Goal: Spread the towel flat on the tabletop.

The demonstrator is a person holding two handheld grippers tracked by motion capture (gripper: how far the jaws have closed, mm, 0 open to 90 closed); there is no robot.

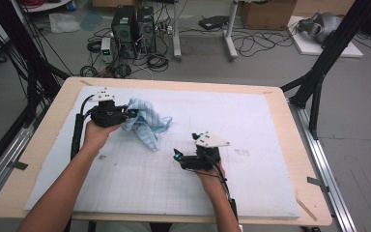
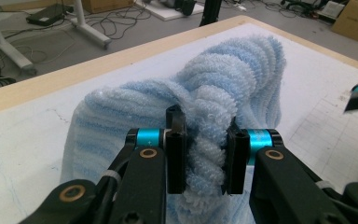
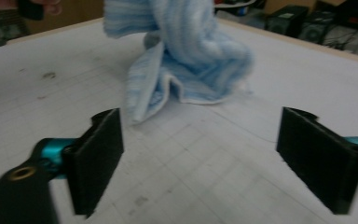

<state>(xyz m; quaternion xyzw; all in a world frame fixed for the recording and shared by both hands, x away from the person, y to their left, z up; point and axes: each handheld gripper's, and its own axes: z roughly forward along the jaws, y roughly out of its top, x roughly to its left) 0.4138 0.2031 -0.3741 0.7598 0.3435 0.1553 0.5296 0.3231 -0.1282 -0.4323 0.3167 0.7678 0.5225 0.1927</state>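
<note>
On the white gridded surface (image 1: 251, 125), one light-blue striped terry towel (image 1: 145, 122) was pinched by the left gripper (image 1: 134, 113), while the right gripper (image 1: 178, 155) hovered spread.

Light blue striped terry towel (image 1: 145, 123), bunched and twisted, one fold pinched and lifted at upper left, lower end draping onto the white gridded counter (image 1: 251, 193).

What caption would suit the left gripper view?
Left gripper fingers pinching a bunched blue striped towel above the white mat.
</note>
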